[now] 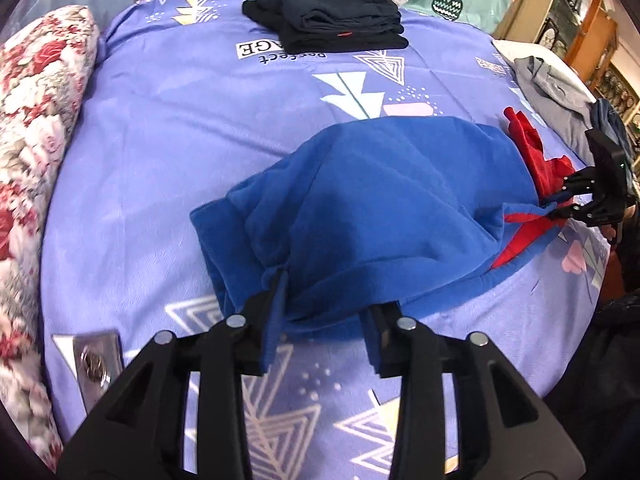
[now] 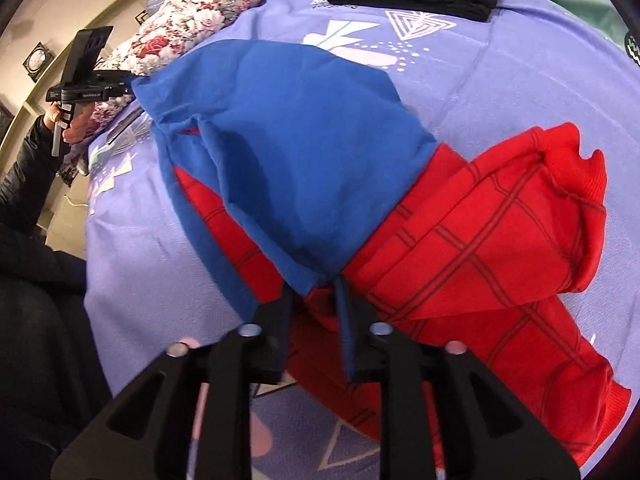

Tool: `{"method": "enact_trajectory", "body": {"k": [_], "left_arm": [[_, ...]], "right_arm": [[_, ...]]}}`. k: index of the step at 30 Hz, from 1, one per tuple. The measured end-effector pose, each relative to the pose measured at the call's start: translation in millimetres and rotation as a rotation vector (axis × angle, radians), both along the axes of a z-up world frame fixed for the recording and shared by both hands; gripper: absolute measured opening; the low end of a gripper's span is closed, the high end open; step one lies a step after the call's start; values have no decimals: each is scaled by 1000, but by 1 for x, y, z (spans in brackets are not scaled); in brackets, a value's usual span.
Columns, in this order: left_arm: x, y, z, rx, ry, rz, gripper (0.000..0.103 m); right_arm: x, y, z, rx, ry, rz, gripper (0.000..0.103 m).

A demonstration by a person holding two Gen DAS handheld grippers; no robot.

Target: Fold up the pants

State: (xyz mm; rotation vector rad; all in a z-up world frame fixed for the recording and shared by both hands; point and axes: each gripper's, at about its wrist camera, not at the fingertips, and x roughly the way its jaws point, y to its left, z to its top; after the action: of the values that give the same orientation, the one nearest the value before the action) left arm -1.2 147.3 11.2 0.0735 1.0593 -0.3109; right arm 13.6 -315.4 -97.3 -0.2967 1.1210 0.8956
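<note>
Blue-and-red fleece pants (image 1: 380,200) are lying bunched mid-fold on the bed, blue half doubled over the red grid-print half. Left gripper (image 1: 324,320) is sitting at the near blue edge with its jaws spread, cloth draped between the fingers but the pads not pressing it. Right gripper (image 2: 316,312) is likewise standing with jaws apart at the seam where blue meets red, a blue corner hanging against one finger.

Risks, biggest first: the folded blue layer is looking loose and puffy, so it is likely sliding or springing open once let go; a fingertip could be snagging the fleece on pull-back and dragging the fold askew; the red cuff is sticking out, so edges may be ending up misaligned.

Surface is a lilac printed bedsheet (image 1: 168,128), soft and giving. Floral quilt (image 1: 36,120) is lying along one side, folded black clothes (image 1: 328,16) at the far end, grey garment (image 1: 552,84) near the corner. Shelving (image 1: 600,40) is showing behind.
</note>
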Motion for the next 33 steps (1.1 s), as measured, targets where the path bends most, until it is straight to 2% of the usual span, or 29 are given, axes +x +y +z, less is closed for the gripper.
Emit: {"method": "enact_trajectory", "body": {"k": [1,2,3,4,5,6,8,10,13,16,21,24,27,30,31,33], "left_arm": [[-2,0,2,7,-2,5,40],[-5,-1,4,12,-7,13,51],[-8,-1,8,14,-14,20,66],[-10,-1,12,18,-27,34,99],[-15,1,21,6,-64,50,101],[-18,3,26,-12,-77,50,101],[-22,9,36,-59,-86,62,101],[-22,12,38,-72,-77,99,101],[-13,16,28,-77,11,215,101],[-7,20,14,-174,114,341,101],[-9,27,-4,-504,216,491,101],[-6,35,-17,-650,238,578,99],[1,40,-31,-686,257,672,99],[11,37,-40,-700,288,701,93],[14,37,-41,-700,297,704,89],[23,34,-45,-708,321,708,73]], "right_arm": [[-1,0,2,0,-8,3,36],[-2,-1,5,-2,-18,-1,36],[-2,-2,6,1,-21,-4,36],[-2,-2,8,10,-26,-9,37],[-1,-5,13,26,-39,-20,38],[0,-7,16,34,-50,-31,41],[4,-13,22,56,-64,-60,42],[9,-19,27,79,-79,-97,42],[18,-26,34,105,-105,-166,42],[23,-33,40,135,-122,-230,43],[26,-44,46,217,-119,-292,44],[24,-45,47,251,-118,-301,44],[22,-47,46,267,-118,-319,44],[21,-48,45,263,-119,-323,44],[20,-47,44,261,-120,-323,44],[19,-47,43,260,-123,-325,44]]}}
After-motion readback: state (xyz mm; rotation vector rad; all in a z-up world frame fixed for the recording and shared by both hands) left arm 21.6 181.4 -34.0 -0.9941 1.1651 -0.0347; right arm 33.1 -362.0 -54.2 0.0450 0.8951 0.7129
